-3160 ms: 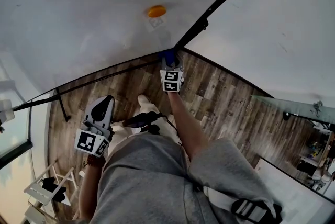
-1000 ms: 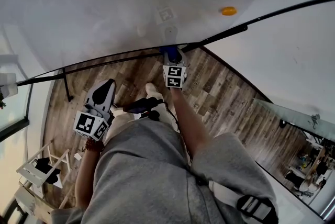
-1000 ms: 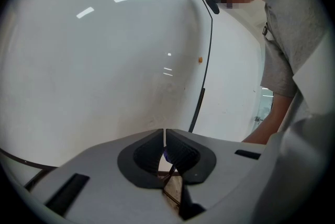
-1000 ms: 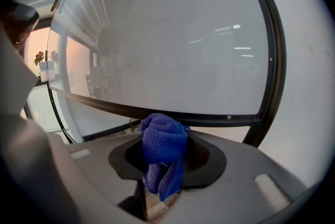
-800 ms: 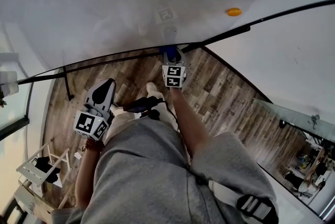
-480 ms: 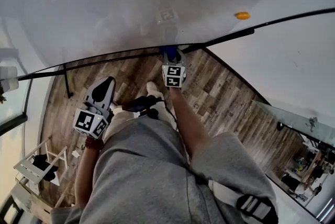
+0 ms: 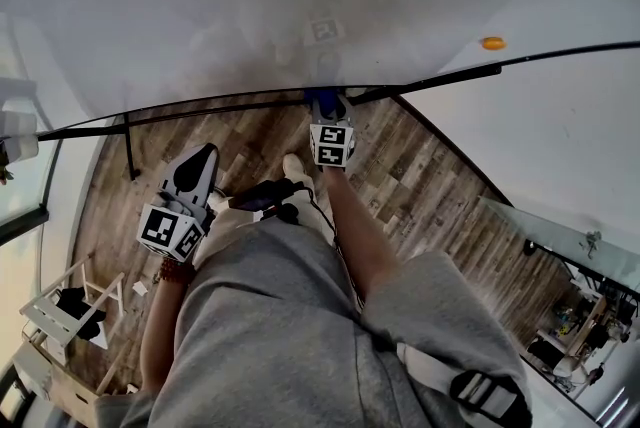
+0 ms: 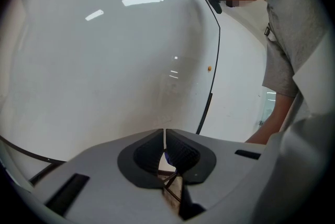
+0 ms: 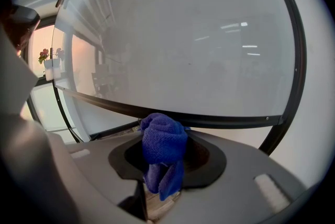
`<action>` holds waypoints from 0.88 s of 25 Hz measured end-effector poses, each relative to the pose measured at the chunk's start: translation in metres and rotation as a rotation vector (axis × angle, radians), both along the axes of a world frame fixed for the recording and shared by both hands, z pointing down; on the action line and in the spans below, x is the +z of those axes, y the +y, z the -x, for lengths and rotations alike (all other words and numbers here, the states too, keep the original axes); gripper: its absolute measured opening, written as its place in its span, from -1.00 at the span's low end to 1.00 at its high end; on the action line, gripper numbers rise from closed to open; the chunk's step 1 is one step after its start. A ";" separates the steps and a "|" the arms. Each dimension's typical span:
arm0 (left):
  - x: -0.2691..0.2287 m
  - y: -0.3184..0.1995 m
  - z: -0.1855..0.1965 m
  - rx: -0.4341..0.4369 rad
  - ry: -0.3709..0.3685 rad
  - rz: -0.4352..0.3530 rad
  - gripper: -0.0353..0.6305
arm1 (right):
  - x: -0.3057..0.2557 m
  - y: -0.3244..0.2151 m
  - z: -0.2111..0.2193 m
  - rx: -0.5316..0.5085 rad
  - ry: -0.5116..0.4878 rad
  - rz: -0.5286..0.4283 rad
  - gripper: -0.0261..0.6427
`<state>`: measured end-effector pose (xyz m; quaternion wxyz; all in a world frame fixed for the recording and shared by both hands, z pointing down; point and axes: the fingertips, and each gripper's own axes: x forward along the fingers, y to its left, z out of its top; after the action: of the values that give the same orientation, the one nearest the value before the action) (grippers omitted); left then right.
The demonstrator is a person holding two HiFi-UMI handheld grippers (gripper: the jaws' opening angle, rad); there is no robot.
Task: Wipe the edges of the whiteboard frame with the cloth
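Right hand-held gripper (image 7: 322,112) is clamped on the blue cloth (image 7: 320,100). The wad sits at the black bottom rail of the frame (image 7: 200,121) around the whiteboard (image 7: 250,6), and looks to be touching it. Left hand-held gripper (image 7: 197,166) hangs low over the wood floor (image 7: 420,186), well apart from the frame, jaws closed together on nothing. Step in hand, by my judgement: wiping along the bottom rail. To do it well, press the wad on the rail itself, not on the white face above. Travel parallel to the rail with even pressure and carry through to the corner at the upright. Mind the loose tail of cloth so it does not pull out of the jaws. The right gripper view shows the cloth bunched between the jaws, a tail hanging below and the rail just behind the wad. Actual contact is not confirmed there. The head view places the wad along the rail, and shows an orange magnet (image 7: 491,43) on the board further right. Only the left gripper view shows that gripper's ribbed pads (image 8: 181,152) meeting.
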<state>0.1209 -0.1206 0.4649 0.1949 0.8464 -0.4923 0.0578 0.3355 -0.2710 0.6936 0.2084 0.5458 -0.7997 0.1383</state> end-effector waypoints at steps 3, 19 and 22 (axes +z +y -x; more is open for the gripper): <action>0.002 0.004 0.010 -0.006 0.004 0.005 -0.83 | 0.000 0.002 0.011 -0.005 -0.002 0.002 -0.48; 0.009 0.018 0.057 -0.028 0.047 0.022 -0.83 | 0.000 0.010 0.057 0.011 -0.013 0.030 -0.48; 0.012 0.022 0.068 -0.044 0.065 0.020 -0.83 | 0.000 0.013 0.071 -0.005 -0.003 0.036 -0.48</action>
<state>0.0524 -0.0984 0.4765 0.2205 0.8346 -0.5038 0.0309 0.2645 -0.2584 0.6937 0.2171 0.5398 -0.7988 0.1530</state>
